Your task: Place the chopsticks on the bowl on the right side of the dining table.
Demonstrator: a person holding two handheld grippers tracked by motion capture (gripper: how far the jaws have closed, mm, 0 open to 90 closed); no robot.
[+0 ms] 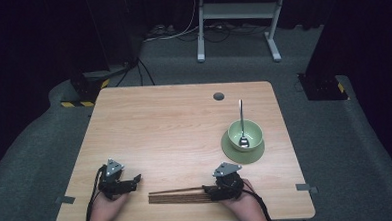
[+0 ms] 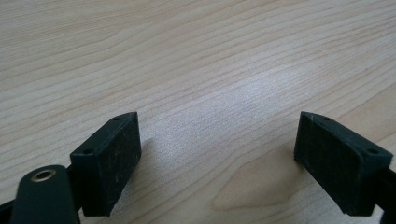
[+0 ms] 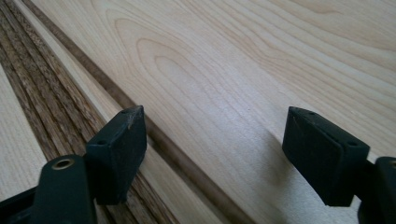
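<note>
From the high view, your green bowl with its spoon sat on a saucer, well apart from the chopsticks by your right gripper. Your left gripper showed jaws apart over bare table. In your right gripper view, jaws stood apart, 1 chopstick lying between them, untouched.

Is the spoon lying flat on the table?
No, the spoon stands in the green bowl, its handle leaning on the rim.
</note>
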